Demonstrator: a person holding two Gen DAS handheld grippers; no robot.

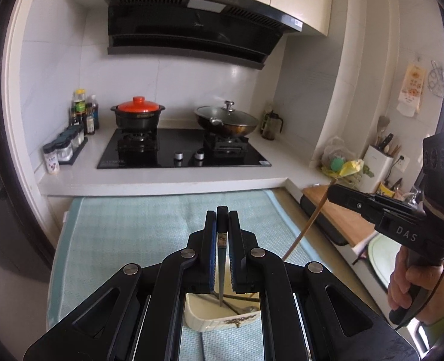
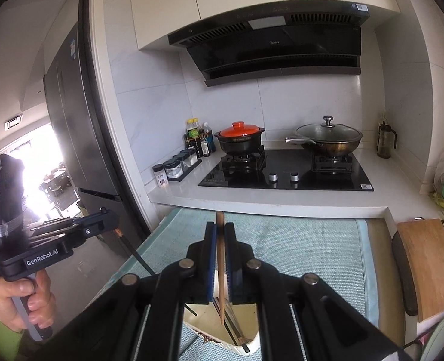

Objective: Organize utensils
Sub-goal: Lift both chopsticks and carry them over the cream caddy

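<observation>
My left gripper [image 1: 222, 215] is shut on a dark chopstick [image 1: 221, 258] that points down into a white dish [image 1: 218, 320] holding more utensils. My right gripper [image 2: 220, 228] is shut on a brown wooden chopstick [image 2: 220, 267], also held upright over the white dish [image 2: 249, 341]. In the left wrist view the right gripper [image 1: 336, 194] shows at the right with the wooden chopstick [image 1: 304, 228] hanging from it. In the right wrist view the left gripper [image 2: 113, 219] shows at the left with the dark chopstick [image 2: 137, 258]. Both are raised above a light blue mat [image 1: 131, 234].
Behind the mat is a white counter [image 1: 167, 177] with a black gas hob [image 1: 179, 150], an orange-lidded pot [image 1: 137, 115], a lidded wok [image 1: 226, 120] and spice jars [image 1: 62, 150]. A wooden cutting board [image 2: 426, 264] lies at the right. A utensil holder [image 1: 378, 162] stands farther right.
</observation>
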